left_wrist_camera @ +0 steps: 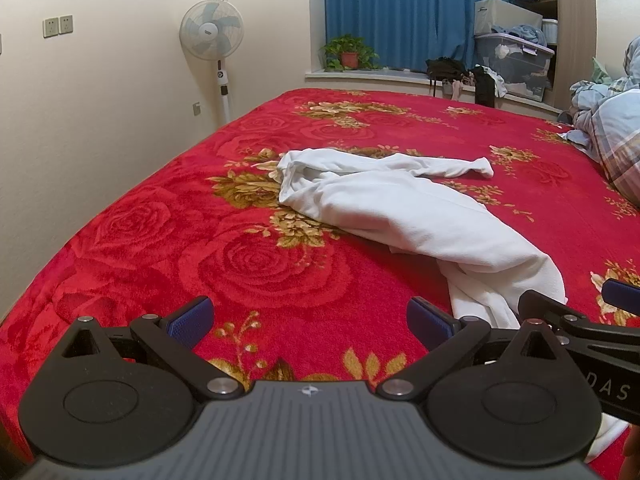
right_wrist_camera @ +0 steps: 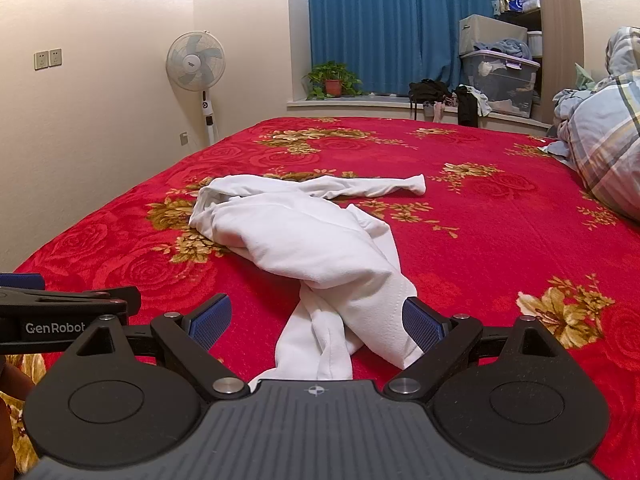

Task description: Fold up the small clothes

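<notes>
Lying crumpled on red floral bed (right_wrist_camera: 500, 240): white garment (right_wrist_camera: 304, 240), likely soft, light, limp. Both hand-held grippers (left_wrist_camera: 310, 322) (right_wrist_camera: 316, 320) spread, pinching nothing; best gripping at hem edges.

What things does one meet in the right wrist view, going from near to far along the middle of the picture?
Right claw, open around the near end of the white garment → bare red floral blanket → window ledge with the potted plant → blue curtain.
</notes>
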A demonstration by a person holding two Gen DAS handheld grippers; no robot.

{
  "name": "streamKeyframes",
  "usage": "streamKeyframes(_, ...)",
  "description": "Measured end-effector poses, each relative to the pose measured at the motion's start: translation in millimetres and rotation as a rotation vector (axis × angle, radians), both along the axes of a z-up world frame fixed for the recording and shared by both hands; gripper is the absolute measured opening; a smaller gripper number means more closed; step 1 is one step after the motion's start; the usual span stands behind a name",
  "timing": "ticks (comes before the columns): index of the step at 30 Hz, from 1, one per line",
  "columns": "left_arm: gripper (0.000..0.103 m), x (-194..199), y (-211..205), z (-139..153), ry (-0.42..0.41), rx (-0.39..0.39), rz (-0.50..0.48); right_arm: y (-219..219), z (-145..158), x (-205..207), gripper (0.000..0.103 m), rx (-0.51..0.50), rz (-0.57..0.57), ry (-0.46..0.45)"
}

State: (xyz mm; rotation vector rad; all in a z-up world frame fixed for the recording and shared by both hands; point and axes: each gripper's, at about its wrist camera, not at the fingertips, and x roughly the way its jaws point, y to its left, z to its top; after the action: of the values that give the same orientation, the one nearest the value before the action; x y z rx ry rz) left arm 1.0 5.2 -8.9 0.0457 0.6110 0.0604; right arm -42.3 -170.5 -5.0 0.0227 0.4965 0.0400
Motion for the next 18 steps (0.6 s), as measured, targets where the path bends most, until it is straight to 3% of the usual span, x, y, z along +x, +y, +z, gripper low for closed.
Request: streamKeyframes(18, 0.103, -2.2, 4.7, -1.4, 0.004, -0.009, 0.008, 0.5, -0.3, 0.2, 0.093, -0.002, 0.000, 0.000)
